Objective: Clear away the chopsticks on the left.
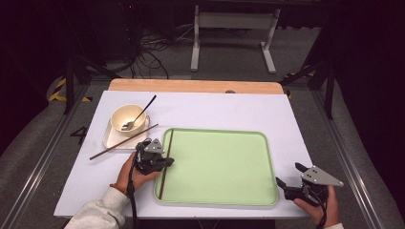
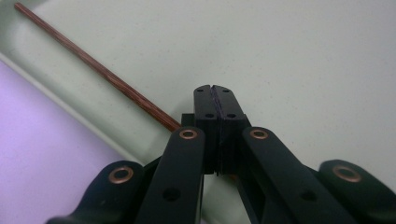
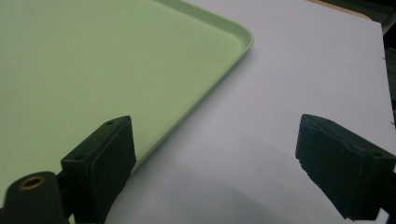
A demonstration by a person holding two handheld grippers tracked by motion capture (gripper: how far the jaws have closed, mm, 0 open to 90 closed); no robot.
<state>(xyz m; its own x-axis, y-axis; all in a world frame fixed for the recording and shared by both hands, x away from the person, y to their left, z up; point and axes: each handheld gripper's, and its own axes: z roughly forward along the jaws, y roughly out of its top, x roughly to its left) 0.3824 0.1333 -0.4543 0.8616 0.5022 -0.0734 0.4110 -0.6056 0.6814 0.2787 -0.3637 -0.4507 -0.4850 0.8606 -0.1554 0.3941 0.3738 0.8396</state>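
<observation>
A dark wooden chopstick (image 1: 169,138) lies along the left inside edge of the pale green tray (image 1: 270,162). My left gripper (image 1: 168,161) is shut at its middle. In the left gripper view the pads (image 2: 205,109) press together, and the chopstick (image 2: 93,65) runs in under them from the upper left, low over the tray floor (image 2: 303,56). A second chopstick (image 1: 119,143) lies slanted on the table left of the tray. My right gripper (image 1: 290,177) rests open on the white mat beside the tray's right rim (image 3: 212,79), nothing between its jaws (image 3: 224,172).
A cream bowl (image 1: 125,114) with a spoon (image 1: 140,116) in it stands on a small white plate (image 1: 110,139) at the left. A white mat (image 1: 215,112) covers the wooden table. Beyond the far edge are cables and a white stand on the floor.
</observation>
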